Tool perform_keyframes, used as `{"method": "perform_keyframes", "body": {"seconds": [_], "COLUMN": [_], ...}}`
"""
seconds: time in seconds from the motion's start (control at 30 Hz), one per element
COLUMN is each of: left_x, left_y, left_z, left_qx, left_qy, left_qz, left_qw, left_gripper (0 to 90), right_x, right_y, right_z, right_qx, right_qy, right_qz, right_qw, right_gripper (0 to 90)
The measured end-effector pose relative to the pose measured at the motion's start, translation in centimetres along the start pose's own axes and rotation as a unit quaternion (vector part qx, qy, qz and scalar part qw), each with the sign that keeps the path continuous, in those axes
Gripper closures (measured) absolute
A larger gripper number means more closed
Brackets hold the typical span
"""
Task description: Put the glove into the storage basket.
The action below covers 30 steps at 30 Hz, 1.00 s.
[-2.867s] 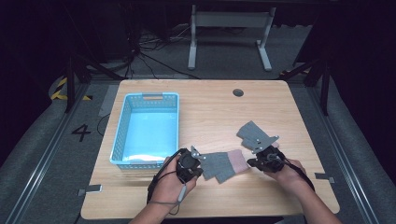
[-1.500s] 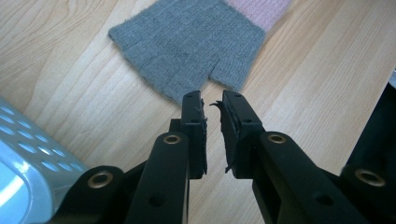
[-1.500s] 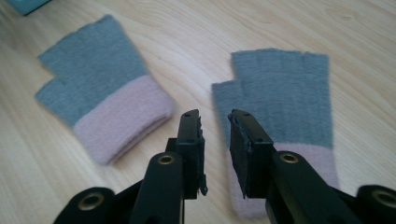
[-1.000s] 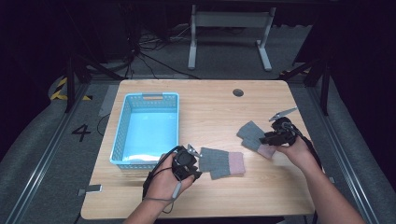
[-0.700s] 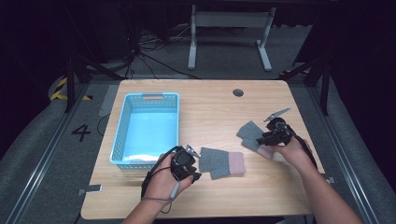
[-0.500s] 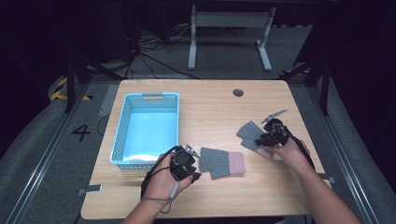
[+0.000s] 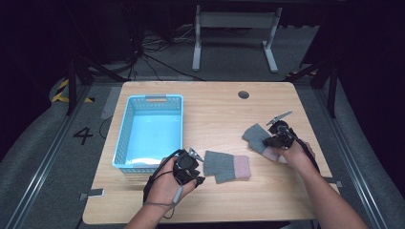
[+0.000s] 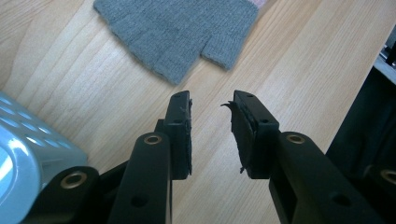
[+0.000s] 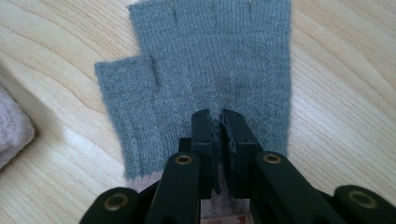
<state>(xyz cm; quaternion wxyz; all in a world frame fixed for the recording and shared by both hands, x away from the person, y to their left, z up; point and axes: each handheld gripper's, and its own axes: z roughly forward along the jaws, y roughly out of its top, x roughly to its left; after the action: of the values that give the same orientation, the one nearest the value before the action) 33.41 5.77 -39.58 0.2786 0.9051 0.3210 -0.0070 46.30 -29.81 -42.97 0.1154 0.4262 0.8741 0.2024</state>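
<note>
Right gripper (image 7: pixel 273 139) at the right of the high view, jaws just closed onto the grey knit of a fingerless glove (image 7: pixel 258 137), a fold of the fabric pinched between the pads. Same grip seen up close from the right gripper view (image 9: pixel 217 122): jaws nearly together at the bottom centre, a small ridge of wool drawn up between them, the rest of the glove (image 9: pixel 205 70) spread flat toward the top of the frame with its thumb pointing to the left. Pink cuff of that glove just under the hand in the high view, lower right of the grey part.

Left gripper (image 7: pixel 197 168) at the lower centre of the high view, jaws parted and holding nothing, just left of a second glove (image 7: pixel 224 165) without touching it. Seen from the left gripper view (image 8: pixel 212 105): bare wood between the pads, the second glove (image 8: pixel 182 32) lying flat at the top of the frame, clear of the tips. Second glove grey with a pink cuff at its right end in the high view, well apart from the first.

Blue basket (image 7: pixel 126 143) at the left of the table (image 7: pixel 215 109), just beside the left hand; a corner of it at the lower left of the left gripper view.
</note>
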Motion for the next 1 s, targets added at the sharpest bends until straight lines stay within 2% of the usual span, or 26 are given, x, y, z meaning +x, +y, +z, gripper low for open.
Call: {"method": "perform_keyframes", "body": {"seconds": [0.27, 0.37, 0.47, 0.63, 0.9, 1.0], "left_x": [0.1, 0.1, 0.1, 0.1, 0.1, 0.1], "left_y": [0.0, 0.0, 0.0, 0.0, 0.0, 0.0], "left_z": [-0.3, -0.4, -0.6, -0.8, -1.0, -1.0], "left_qx": [0.000, 0.000, -0.001, -0.002, -0.006, -0.006], "left_qy": [0.000, 0.001, 0.002, 0.002, 0.004, 0.003], "left_qz": [0.000, 0.000, 0.000, 0.000, 0.002, 0.003], "left_qw": [1.0000, 1.0000, 1.0000, 1.0000, 1.0000, 1.0000], "left_gripper": [67.7, 67.6, 67.3, 67.3, 66.5, 66.5], "right_x": [0.2, 0.3, 0.6, 0.9, 2.1, 3.0], "right_y": [0.2, 0.3, 0.4, 0.6, 1.2, 1.6], "right_z": [-0.6, -1.2, -1.8, -3.1, -4.9, -5.6], "right_qx": [-0.004, -0.015, -0.024, -0.039, -0.057, -0.061], "right_qy": [-0.008, -0.003, -0.007, 0.000, 0.012, 0.022], "right_qz": [0.000, 0.002, -0.005, -0.011, -0.037, -0.061], "right_qw": [1.0000, 0.9999, 0.9997, 0.9992, 0.9976, 0.9960], "right_gripper": [86.5, 86.5, 86.5, 86.4, 86.3, 86.1]}}
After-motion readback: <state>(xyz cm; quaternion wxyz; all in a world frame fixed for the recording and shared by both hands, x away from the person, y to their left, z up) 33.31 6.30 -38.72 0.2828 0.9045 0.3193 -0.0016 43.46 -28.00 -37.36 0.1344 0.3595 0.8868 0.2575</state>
